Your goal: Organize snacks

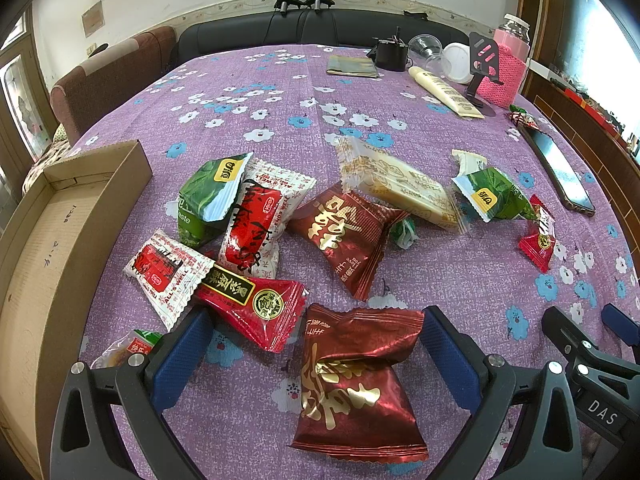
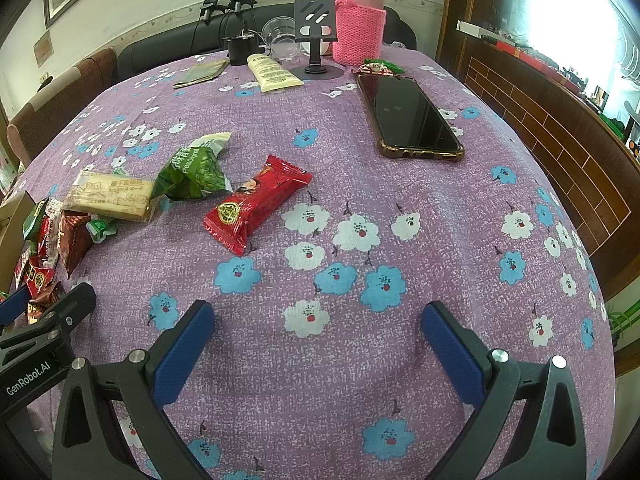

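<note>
Currently, the left gripper (image 1: 316, 344) is spread wide, its blue fingers (image 1: 182, 354) standing on either side of a dark red foil packet (image 1: 352, 384) without touching it. This packet lies on the purple floral tablecloth (image 1: 460, 272) near the table's front edge. Beyond it, the remaining snacks form a loose cluster: a bright red packet (image 1: 256, 304) just beside the left finger, two white-and-red packets (image 1: 168, 272), a green pea packet (image 1: 208, 196), a second dark red packet (image 1: 348, 236) and a pale biscuit bar (image 1: 400, 188). A cardboard box (image 1: 52, 240) sits open at the table's left edge, close to the cluster.

The right gripper (image 2: 318, 336) is likewise spread apart and holds nothing; only tablecloth shows between its fingers. Ahead of it, apart from the cluster, lies a red candy packet (image 2: 256, 204), with another green pea packet (image 2: 192, 172) just beside it. A phone (image 2: 408, 116) rests face up toward the table's right edge. At the far edge stand a pink-sleeved bottle (image 2: 360, 28), a phone stand (image 2: 316, 32) and a cream tube (image 2: 272, 72).
</note>
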`<state>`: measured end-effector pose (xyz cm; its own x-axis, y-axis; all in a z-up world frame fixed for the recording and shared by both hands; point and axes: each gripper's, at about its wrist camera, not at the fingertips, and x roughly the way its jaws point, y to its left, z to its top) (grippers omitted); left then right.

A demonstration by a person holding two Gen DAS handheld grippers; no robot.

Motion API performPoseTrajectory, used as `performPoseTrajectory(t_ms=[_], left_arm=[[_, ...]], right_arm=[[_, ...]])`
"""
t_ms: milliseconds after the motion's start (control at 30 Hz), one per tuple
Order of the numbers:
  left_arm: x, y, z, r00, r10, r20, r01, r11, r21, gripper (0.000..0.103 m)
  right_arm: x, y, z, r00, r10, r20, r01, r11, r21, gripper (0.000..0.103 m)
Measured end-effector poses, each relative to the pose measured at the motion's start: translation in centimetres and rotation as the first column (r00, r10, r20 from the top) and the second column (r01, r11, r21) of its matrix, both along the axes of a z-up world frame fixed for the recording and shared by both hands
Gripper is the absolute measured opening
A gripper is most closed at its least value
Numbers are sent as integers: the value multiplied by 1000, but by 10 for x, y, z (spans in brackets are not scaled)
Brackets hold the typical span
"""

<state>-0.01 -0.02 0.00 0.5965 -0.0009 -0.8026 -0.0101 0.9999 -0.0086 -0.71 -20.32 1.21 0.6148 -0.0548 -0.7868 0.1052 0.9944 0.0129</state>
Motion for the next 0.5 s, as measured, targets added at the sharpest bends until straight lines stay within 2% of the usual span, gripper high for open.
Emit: performPoseTrajectory(t_ms=[100, 233, 400, 433, 467, 500], left_arm=[[0, 0, 0, 1000, -7, -6, 7, 1000, 0, 103], [-4, -1, 0, 997, -64, -47, 64, 998, 2, 103], [-16, -2, 2, 980, -184, -78, 184, 983, -9, 102], [-21, -1, 4, 974, -210, -86, 208, 978, -31, 102], [-26, 1, 7, 969, -231, -87, 226, 972, -61, 98], [-31, 4, 11, 964, -251, -86, 242, 965, -100, 88]], right_arm=[[0, 0, 0, 1000, 0, 0, 0, 1000, 1, 103], [2, 0, 0, 999, 5, -36, -5, 1000, 6, 103], [-1, 2, 1, 998, 19, -64, -19, 1000, 5, 103], [-1, 2, 1, 998, 19, -65, -18, 1000, 5, 103], [-3, 2, 1, 998, 19, -65, -19, 1000, 3, 103], [-5, 3, 1, 998, 25, -65, -25, 1000, 3, 103]])
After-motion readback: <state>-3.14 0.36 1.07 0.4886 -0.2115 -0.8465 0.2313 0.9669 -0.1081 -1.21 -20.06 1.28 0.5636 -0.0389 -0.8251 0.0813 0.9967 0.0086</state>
